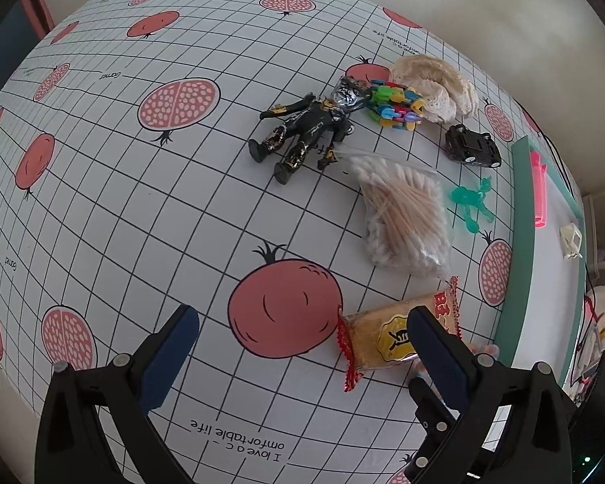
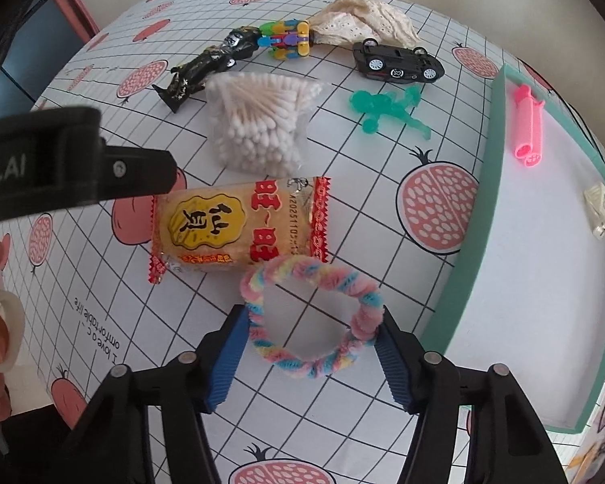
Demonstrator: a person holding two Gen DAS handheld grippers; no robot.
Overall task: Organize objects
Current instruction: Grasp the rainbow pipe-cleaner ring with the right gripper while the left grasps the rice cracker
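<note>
Reaching low over the tablecloth (image 2: 80, 274), the right gripper (image 2: 310, 347) has its blue pads against both sides of the fuzzy ring (image 2: 314, 314), which lies just beside the tray (image 2: 484, 218) and touches the snack pack (image 2: 238, 226). The left gripper (image 1: 302, 347) hovers wide apart, empty, its right finger over that pack (image 1: 383, 339).

Left gripper (image 1: 302, 347) gapes above the tablecloth (image 1: 181, 218), seemingly empty.
</note>
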